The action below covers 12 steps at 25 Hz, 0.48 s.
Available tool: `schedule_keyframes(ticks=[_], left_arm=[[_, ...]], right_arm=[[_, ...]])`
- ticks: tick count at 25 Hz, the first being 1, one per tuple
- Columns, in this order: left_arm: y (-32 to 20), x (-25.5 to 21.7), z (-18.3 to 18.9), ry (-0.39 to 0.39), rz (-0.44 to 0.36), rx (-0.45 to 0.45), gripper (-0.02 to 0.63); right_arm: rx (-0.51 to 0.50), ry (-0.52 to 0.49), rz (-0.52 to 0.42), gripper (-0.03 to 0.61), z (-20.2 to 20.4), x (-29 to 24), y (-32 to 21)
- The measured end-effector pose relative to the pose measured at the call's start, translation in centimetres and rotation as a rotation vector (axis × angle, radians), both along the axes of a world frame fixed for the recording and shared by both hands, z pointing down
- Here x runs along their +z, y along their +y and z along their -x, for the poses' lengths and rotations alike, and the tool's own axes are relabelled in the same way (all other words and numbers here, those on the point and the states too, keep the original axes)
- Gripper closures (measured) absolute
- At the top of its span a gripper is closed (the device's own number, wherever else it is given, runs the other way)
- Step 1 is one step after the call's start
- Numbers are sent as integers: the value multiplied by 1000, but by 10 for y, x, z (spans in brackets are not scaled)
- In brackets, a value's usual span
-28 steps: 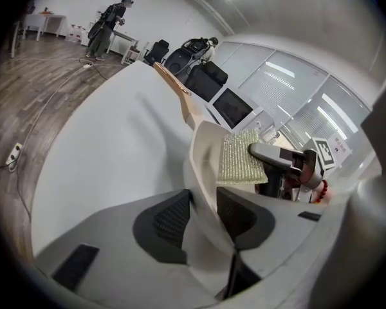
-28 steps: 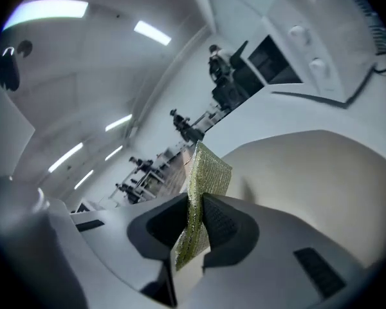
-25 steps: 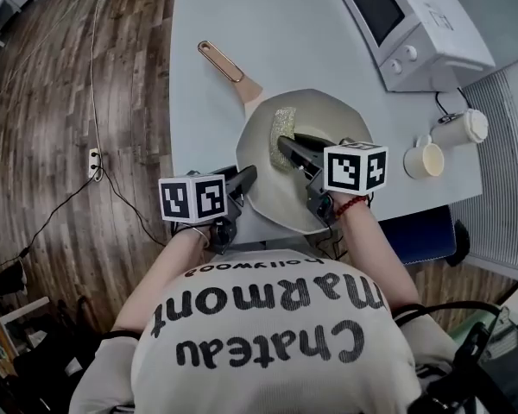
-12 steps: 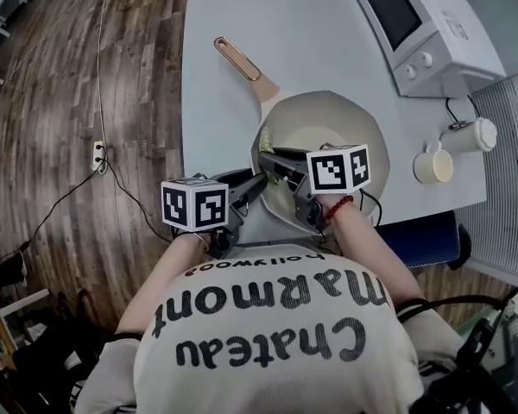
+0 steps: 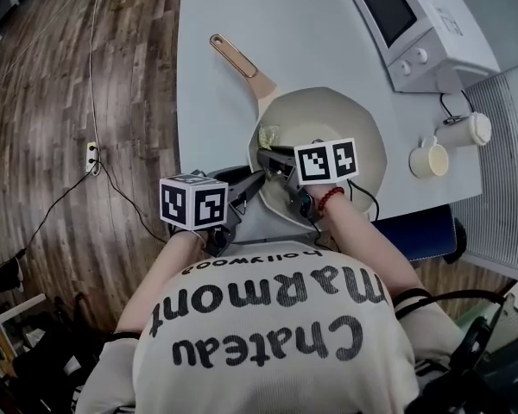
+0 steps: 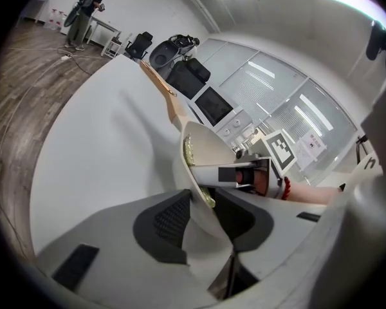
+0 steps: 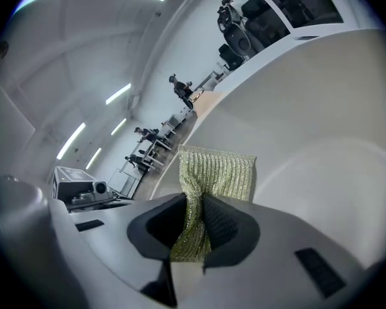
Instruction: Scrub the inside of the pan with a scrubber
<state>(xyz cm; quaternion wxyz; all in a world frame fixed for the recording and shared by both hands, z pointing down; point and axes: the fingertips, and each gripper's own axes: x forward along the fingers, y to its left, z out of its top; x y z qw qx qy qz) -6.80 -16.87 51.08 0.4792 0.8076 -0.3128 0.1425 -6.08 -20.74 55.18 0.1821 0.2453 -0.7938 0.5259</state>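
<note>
Pan [image 5: 363, 136] stands on the table [image 5: 216, 119] near its front edge, handle [image 5: 237, 59] pointing away to the left; its near rim is hidden behind the grippers and the person's shoulders. Left gripper [image 5: 257, 179] straddles the near-left rim; its jaws have just been closing, and the left gripper view shows the pan wall filling the gap between the pads, clamped. Right gripper [image 5: 269, 160] reaches into the pan's left side, clenched on the scrubber [image 7: 215, 169] (a gold-green mesh pad), which is pinched to a narrow waist between the pads; its upper half fans out before the pale inside wall; its lower end runs out of sight behind the jaws; whether it presses on the wall cannot be made out. The head view shows only a sliver of scrubber beside the jaw tips. Microwave [image 5: 414, 24] is cut off at the top edge; mug [image 5: 429, 158] and cup [image 5: 466, 129] stand right of the pan, apart from it.
</note>
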Motion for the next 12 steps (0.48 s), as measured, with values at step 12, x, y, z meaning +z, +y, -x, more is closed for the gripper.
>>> schedule_keyframes(ticks=[12], left_arm=[[2, 0, 1, 9, -4, 25, 473]], right_arm=[[-83, 357, -136, 509, -30, 30, -9]])
